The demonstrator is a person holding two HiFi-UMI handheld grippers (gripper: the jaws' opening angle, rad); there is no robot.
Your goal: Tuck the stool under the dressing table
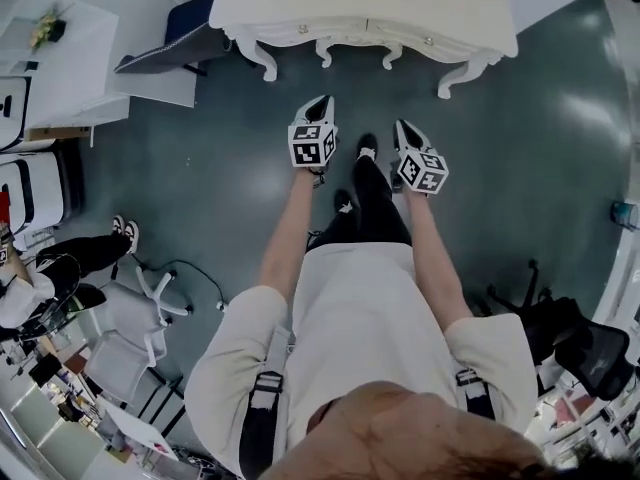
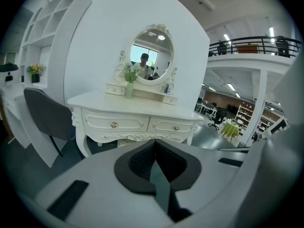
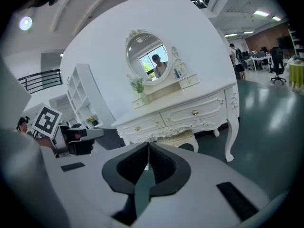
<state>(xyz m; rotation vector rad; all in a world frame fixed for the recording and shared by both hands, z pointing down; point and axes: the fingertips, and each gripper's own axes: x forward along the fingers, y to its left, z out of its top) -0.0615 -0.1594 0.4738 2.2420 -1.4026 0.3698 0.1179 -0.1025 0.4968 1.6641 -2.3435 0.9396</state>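
With jaws pressed together on nothing, the left hand-held gripper (image 1: 322,101) and right hand-held gripper (image 1: 403,126) hang before the bench (image 3: 209,109), the stool (image 3: 176,137) already beneath it, so I judge a needless shove might rock the vase (image 2: 129,89); no writing is readable, only square markers.

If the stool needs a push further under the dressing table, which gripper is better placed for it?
Right gripper, narrowly: its view shows the stool under the dressing table just ahead of its shut jaws. The left gripper, also shut and empty, sees only a sliver of it.
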